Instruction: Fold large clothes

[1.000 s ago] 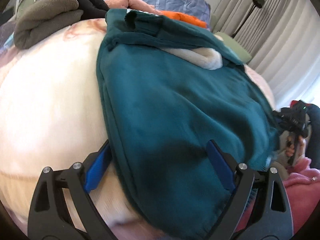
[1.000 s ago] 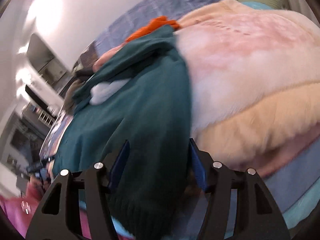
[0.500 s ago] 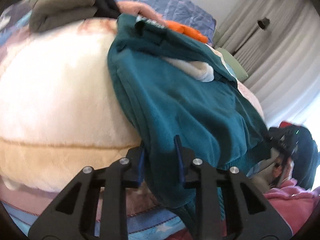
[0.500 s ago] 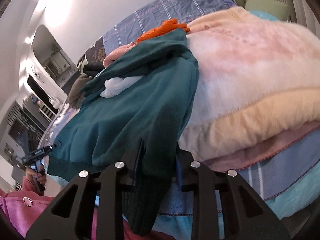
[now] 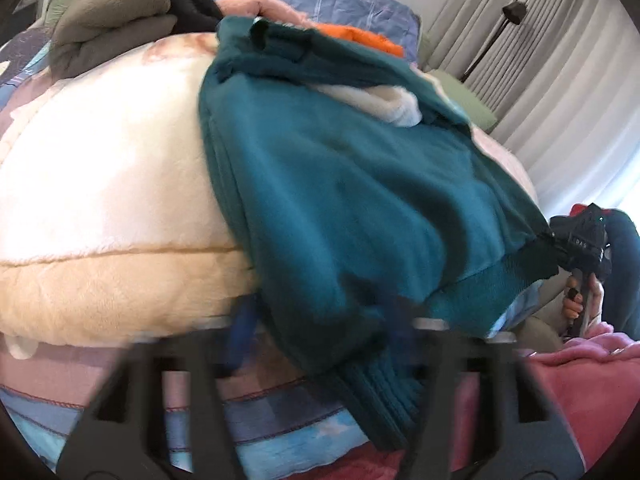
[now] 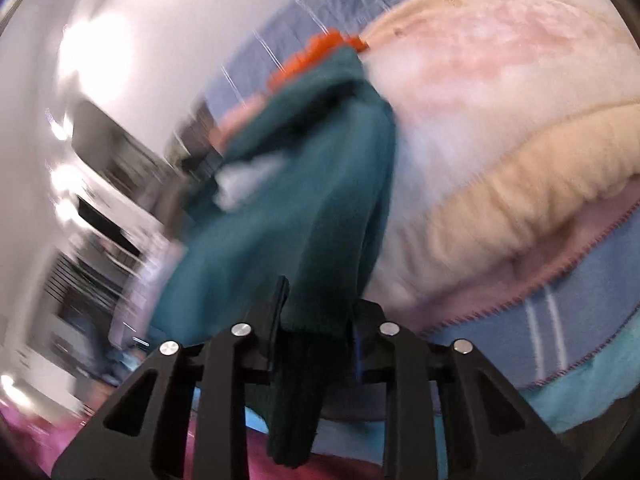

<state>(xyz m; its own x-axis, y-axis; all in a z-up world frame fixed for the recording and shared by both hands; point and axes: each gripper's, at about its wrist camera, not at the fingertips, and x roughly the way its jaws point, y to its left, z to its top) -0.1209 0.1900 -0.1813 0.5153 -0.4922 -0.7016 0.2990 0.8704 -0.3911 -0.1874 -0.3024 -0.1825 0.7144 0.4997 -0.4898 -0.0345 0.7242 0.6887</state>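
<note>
Both pairs of jaws, wide apart around the hem a second ago, now stand narrow on it. The left gripper (image 5: 320,320), blurred at the six o'clock edge of its view, pinches a bunched corner of the teal sweatshirt (image 5: 360,200) and its jaws are easing open a touch, cloth between them; the right gripper (image 6: 316,320) clamps the other hem corner and its jaws are closing further on the ribbed band that hangs down past them. The sweatshirt lies draped over the cream plush blanket (image 5: 100,200) on the bed, its hood end up toward twelve o'clock by an orange garment (image 5: 360,38), its hem pulled off the near edge. By the look of it this is thick, soft fleece: heavy enough to sag between the two holds, not slippery, nothing fragile, and likely to drag on the fuzzy blanket rather than slide. The ribbed hem corners seem the firmest places to hold, since the knit band gives the pads bulk to bite. The left wrist view alone shows the whole spread of the garment, its pale lining (image 5: 384,104), a grey folded garment (image 5: 112,20) at eleven o'clock, and the other gripper with a hand (image 5: 580,300) at three o'clock; the right wrist view, smeared, alone shows the hem band dangling clear below the jaws.
</note>
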